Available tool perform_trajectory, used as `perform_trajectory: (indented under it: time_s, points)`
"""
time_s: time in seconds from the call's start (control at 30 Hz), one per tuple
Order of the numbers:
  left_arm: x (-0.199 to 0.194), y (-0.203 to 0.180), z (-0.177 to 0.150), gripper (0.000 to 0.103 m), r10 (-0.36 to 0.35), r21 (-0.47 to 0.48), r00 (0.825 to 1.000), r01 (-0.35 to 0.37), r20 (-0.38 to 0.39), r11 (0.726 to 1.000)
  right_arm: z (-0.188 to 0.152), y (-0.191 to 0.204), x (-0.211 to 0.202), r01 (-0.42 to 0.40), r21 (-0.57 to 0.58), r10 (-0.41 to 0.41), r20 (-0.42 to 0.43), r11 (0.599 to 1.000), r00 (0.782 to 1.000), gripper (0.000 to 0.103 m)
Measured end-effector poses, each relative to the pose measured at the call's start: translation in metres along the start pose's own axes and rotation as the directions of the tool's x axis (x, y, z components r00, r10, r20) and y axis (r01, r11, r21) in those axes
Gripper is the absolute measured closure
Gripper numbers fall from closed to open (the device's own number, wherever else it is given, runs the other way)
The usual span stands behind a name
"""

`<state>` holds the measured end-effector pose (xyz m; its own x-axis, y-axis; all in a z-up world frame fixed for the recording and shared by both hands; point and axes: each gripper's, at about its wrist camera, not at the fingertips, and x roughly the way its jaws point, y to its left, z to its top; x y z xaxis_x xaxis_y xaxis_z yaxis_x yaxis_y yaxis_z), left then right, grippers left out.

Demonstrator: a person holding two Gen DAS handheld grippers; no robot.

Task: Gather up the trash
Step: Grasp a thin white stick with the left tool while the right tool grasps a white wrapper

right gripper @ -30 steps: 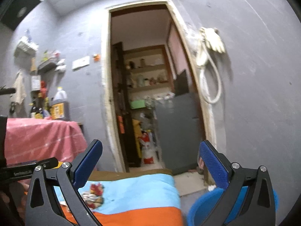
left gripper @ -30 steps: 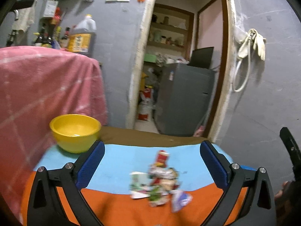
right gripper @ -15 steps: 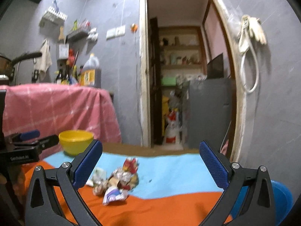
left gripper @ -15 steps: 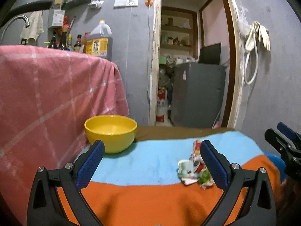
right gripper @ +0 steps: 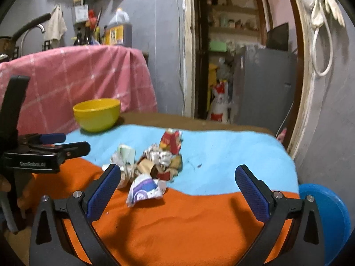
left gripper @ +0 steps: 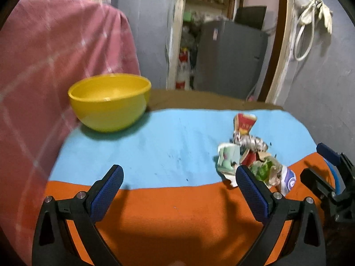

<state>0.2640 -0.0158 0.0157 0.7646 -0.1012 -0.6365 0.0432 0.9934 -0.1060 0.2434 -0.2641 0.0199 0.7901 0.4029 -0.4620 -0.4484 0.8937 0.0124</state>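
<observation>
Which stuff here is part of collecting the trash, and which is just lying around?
Part of the job:
crumpled wrapper pile
yellow bowl, possibly for the trash
blue bin, possibly for the trash
left gripper, jaws open
right gripper, jaws open

Just lying about:
pink cloth
oil jug
hanging gloves

Yellow bowl [left gripper: 108, 100] left of centre; orange-and-light-blue tabletop [left gripper: 168, 212]; pink checked cloth [left gripper: 55, 51] upper left; blue bin [right gripper: 326, 217] lower right.
</observation>
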Motion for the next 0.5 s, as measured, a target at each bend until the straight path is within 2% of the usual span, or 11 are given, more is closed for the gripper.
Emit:
perform_trajectory:
  time_s: [0.17, 0.23, 0.3, 0.37, 0.5]
  points:
    - [0.021, -0.005, 0.0, 0.011, -0.066, 0.008, 0.992, 0.067, -0.11, 0.998, -0.002, -0.001, 0.014, -0.027, 0.038, 0.03, -0.085, 0.999, 0.996, 0.003]
    - [0.027, -0.007, 0.0, 0.018, -0.08, 0.013, 0.986, 0.082, -0.144, 0.997, -0.003, -0.003, 0.019, -0.048, 0.065, 0.055, -0.107, 0.997, 0.993, 0.011]
    - [0.029, -0.008, 0.0, 0.019, -0.093, 0.01, 0.985, 0.095, -0.144, 0.995, -0.004, -0.003, 0.023, -0.069, 0.082, 0.079, -0.129, 0.994, 0.988, 0.023]
    - [0.029, -0.01, 0.002, 0.022, -0.12, 0.005, 0.983, 0.122, -0.139, 0.993, -0.005, -0.002, 0.028, -0.072, 0.081, 0.084, -0.148, 0.994, 0.986, 0.029]
    - [0.036, -0.017, 0.007, 0.024, -0.127, 0.019, 0.981, 0.131, -0.147, 0.991, -0.009, 0.0, 0.031, -0.1, 0.088, 0.114, -0.17, 0.991, 0.979, 0.044]
